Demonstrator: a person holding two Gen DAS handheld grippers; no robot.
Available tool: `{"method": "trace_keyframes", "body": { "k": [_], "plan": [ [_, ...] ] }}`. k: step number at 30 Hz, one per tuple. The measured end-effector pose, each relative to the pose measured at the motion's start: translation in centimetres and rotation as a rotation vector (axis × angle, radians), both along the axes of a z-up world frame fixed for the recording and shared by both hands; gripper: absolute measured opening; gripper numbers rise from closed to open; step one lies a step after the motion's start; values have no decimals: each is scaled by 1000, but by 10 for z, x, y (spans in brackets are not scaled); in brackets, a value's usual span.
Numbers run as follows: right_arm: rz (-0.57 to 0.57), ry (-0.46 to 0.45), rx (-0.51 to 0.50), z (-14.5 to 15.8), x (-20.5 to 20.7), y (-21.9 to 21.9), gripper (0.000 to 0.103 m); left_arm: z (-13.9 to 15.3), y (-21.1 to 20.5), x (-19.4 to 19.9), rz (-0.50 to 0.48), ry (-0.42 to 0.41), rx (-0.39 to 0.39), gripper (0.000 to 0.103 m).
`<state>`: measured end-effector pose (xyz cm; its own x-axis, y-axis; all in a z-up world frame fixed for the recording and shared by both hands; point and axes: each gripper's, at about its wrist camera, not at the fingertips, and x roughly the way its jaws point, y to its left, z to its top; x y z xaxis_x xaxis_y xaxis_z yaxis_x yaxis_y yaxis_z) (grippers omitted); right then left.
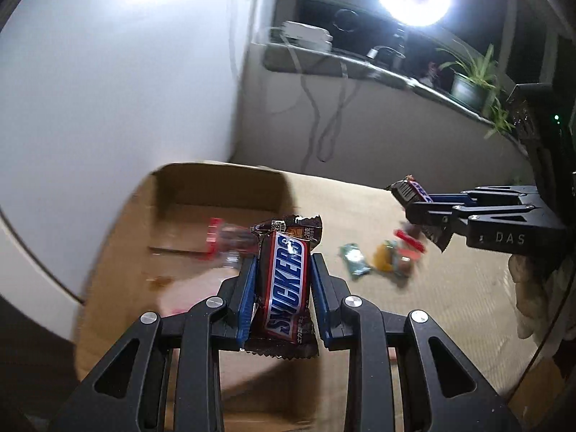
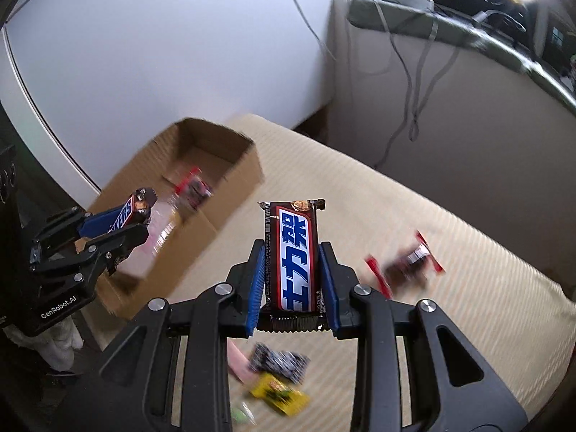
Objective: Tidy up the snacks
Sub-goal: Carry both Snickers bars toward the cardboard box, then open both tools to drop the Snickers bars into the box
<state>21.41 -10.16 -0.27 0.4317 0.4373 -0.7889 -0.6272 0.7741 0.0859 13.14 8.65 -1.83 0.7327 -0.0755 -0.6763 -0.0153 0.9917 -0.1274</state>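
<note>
Left claw [image 1: 282, 288] grips a Snickers bar [image 1: 284, 280] over the cardboard box [image 1: 216, 187]; right claw [image 2: 292, 280] clamps a second bar [image 2: 293, 255]. Some snacks already lie boxed; loose candies [image 2: 277, 378] remain on the tabletop [image 2: 450, 252].

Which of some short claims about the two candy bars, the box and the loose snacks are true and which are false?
1. The left tool grips a Snickers bar. True.
2. The right tool is open with nothing in it. False: it is shut on a second candy bar with a brown, red and blue wrapper.
3. The cardboard box has its top open. True.
4. The box holds nothing. False: at least one red-ended wrapped snack lies inside.
5. Loose snacks lie on the tan surface outside the box. True.
</note>
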Motion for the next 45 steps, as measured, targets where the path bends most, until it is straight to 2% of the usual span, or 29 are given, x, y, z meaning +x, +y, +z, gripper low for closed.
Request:
{"method": "trace_keyframes", "body": {
  "k": [9,22,33,36,38,39,40,41,45],
  "plan": [
    [69,-1,9,-4,16,68,30,-3,43,-2,83,-1,34,27],
    [111,24,-18,-25,35,134,30,-17,65,3,122,23,68,27],
    [118,48,-41,-38,47,150,30,-24,64,11,126,44,68,28],
    [121,30,-42,-36,47,151,30,-24,65,12,129,41,70,28],
    [119,26,-43,-35,48,151,42,-23,65,12,133,39,71,28],
    [116,24,-41,-34,48,150,57,-22,65,11,133,38,73,30],
    [113,14,-35,-32,48,149,67,-22,65,11,134,37,75,32],
    [110,4,-31,-30,47,148,70,-22,65,10,136,37,77,37],
    [111,-21,-27,-22,42,145,77,-19,62,8,138,30,77,38]
  ]
}}
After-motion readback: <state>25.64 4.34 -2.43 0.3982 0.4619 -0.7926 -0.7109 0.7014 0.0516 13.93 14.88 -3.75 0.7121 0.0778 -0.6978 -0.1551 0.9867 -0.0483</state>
